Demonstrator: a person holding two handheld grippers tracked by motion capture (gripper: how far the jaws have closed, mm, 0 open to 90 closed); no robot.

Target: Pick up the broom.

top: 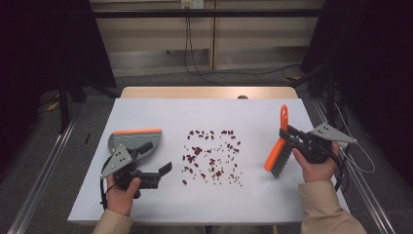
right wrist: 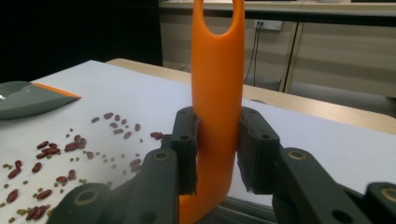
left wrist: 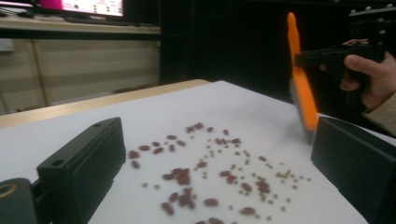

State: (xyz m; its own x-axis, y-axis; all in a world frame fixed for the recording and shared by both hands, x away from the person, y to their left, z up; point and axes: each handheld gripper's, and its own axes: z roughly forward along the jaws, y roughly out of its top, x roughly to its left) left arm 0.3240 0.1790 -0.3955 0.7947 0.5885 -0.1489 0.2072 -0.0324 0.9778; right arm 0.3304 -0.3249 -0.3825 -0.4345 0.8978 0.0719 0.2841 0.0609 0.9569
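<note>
Clearly the right gripper (right wrist: 217, 154) clamps the brush (right wrist: 218, 93); the left gripper (left wrist: 219, 172) seemingly gapes empty.

beige sleeves (top: 325, 207), black tools, grey plates (top: 332, 132)

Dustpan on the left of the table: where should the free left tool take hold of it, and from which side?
Probably the dustpan's dark handle at its near end, approached from the person's side. The orange lip faces away across the table, so the handle points back toward the left tool, whose jaws stand open and empty. The right tool is shut on the brush.
</note>
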